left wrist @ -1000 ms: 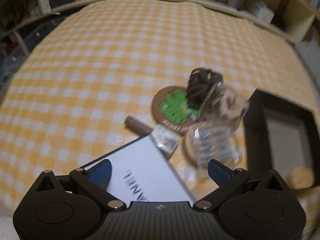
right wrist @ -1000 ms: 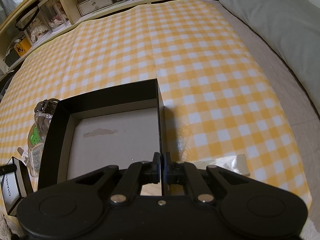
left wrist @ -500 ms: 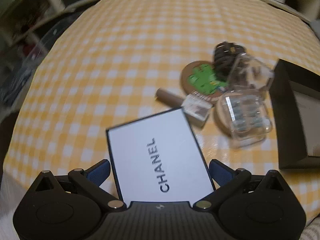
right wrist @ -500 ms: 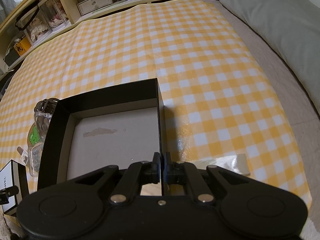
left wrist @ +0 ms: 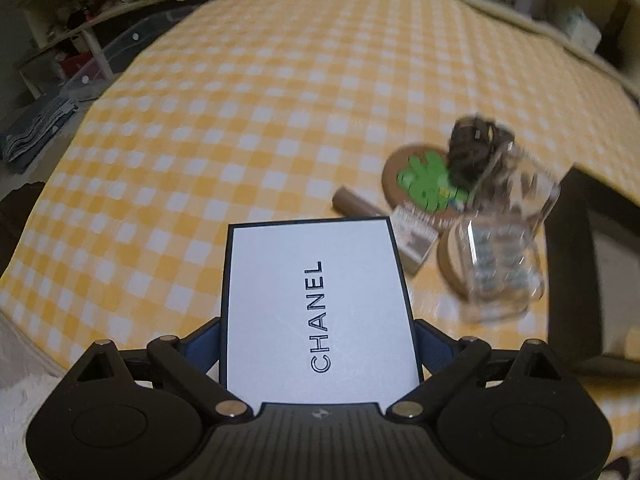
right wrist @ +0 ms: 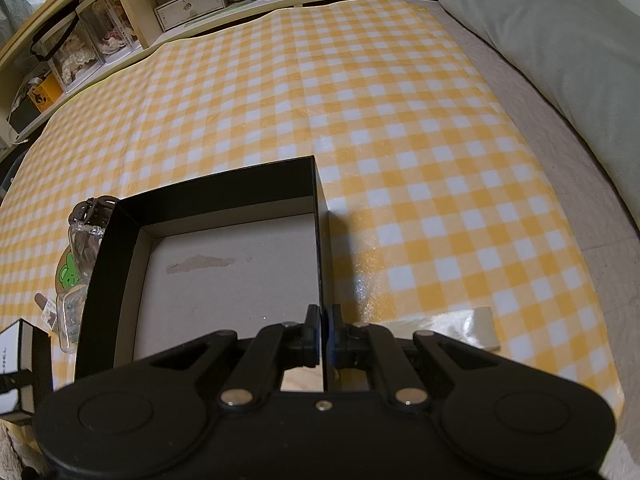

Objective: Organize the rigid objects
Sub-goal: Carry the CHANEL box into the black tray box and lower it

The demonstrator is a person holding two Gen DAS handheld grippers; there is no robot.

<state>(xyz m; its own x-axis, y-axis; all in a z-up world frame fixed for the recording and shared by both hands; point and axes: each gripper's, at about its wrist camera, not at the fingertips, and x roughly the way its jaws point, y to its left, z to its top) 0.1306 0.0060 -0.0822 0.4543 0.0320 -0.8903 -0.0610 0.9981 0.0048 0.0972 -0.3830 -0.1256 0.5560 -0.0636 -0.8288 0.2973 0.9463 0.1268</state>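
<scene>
A white flat box [left wrist: 316,300] with a black rim and printed lettering lies on the yellow checked cloth, lengthwise between the jaws of my left gripper [left wrist: 318,328]. Those jaws are closing, and the blue pads [left wrist: 200,338] meet the box's long sides with no gap showing. My right gripper [right wrist: 323,320] is shut on the right wall of the open black box [right wrist: 318,240], whose grey floor is bare. In the right wrist view the white box [right wrist: 24,344] shows at the far left edge.
Between the two boxes sit a clear plastic case [left wrist: 500,276] with small items, a dark clip [left wrist: 476,148], a round coaster with a green figure [left wrist: 424,184], a brown tube [left wrist: 352,204] and a small packet [left wrist: 414,240]. Shelves line the far edge. A grey pillow [right wrist: 560,32] lies right.
The left gripper swung left from the clear case onto the white box and lined up with it, and its pads came in to the box's sides. The right gripper and black box stayed still.
</scene>
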